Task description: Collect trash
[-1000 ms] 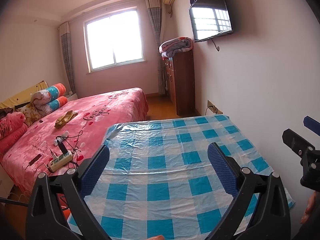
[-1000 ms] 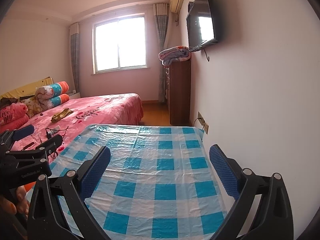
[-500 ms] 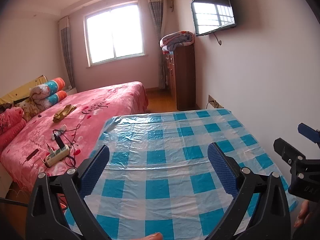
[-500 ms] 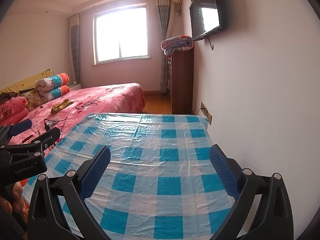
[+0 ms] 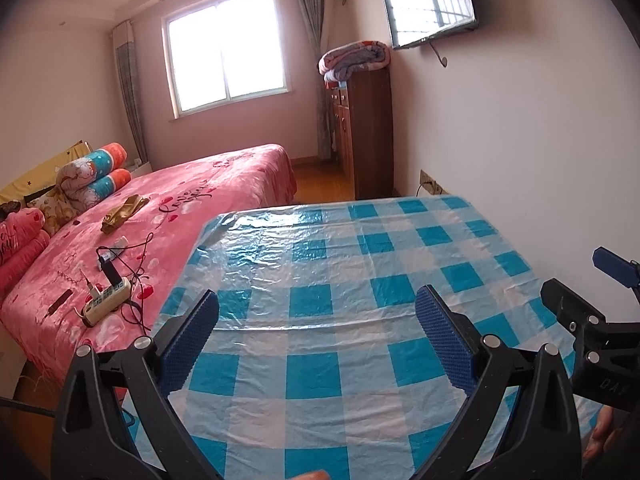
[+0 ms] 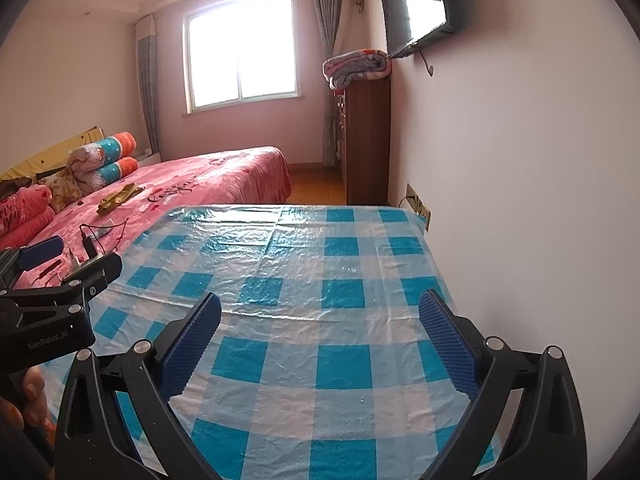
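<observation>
Left wrist view shows no trash anywhere: the table (image 5: 320, 264), under its blue checked plastic cloth, is bare; where the trash lies I cannot tell from either camera. The left gripper (image 5: 316, 344) hangs above the near edge with its blue pads spread wide and nothing between them; the right gripper (image 6: 320, 348) is held the same way beside it, wide and empty, probably readied for a first pick. Both point level across the table toward the window (image 5: 226, 48), which suits searching rather than reaching. Left of the table stands the bed (image 5: 168, 216), with a power strip (image 5: 106, 306) and cables on its pink cover.
</observation>
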